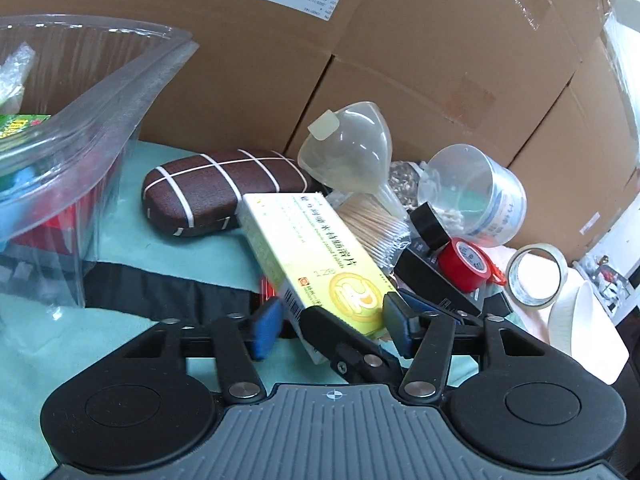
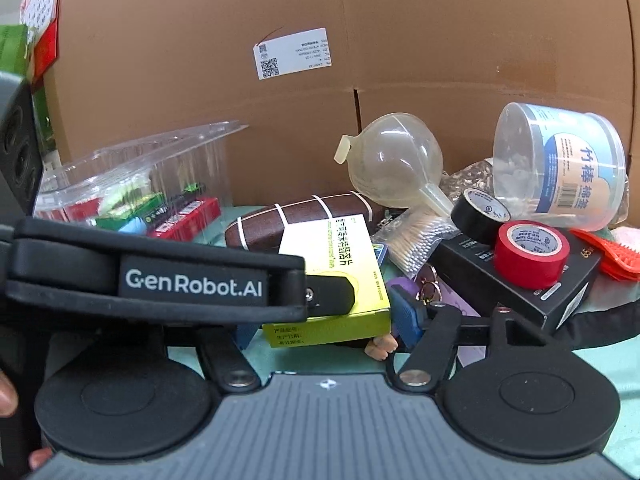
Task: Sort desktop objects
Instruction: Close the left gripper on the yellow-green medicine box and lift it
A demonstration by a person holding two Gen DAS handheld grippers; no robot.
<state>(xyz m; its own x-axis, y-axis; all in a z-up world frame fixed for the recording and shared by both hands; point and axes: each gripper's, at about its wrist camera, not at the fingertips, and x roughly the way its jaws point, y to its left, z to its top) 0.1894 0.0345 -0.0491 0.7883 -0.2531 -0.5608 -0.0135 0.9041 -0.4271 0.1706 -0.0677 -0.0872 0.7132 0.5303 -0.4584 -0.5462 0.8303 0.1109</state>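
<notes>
Box: flat yellow-and-white cardboard medicine carton (image 1: pixel 316 256) leans on the brown white-striped glasses case (image 1: pixel 216 190). Light, stiff, crushable; grip across its narrow width. Left gripper (image 1: pixel 332 320) jaws flank its near end; contact unclear. Right gripper (image 2: pixel 324 316) likewise; its left finger is hidden behind the other gripper's arm.

"GenRobot.AI" in white on a black hand-held gripper (image 2: pixel 192 286). "竹棒棉签" on a clear cotton swab tub (image 2: pixel 576 172). "NITTO TAPE" on a red tape roll (image 2: pixel 530 254). "128" on a yellow medicine box (image 1: pixel 320 264).
</notes>
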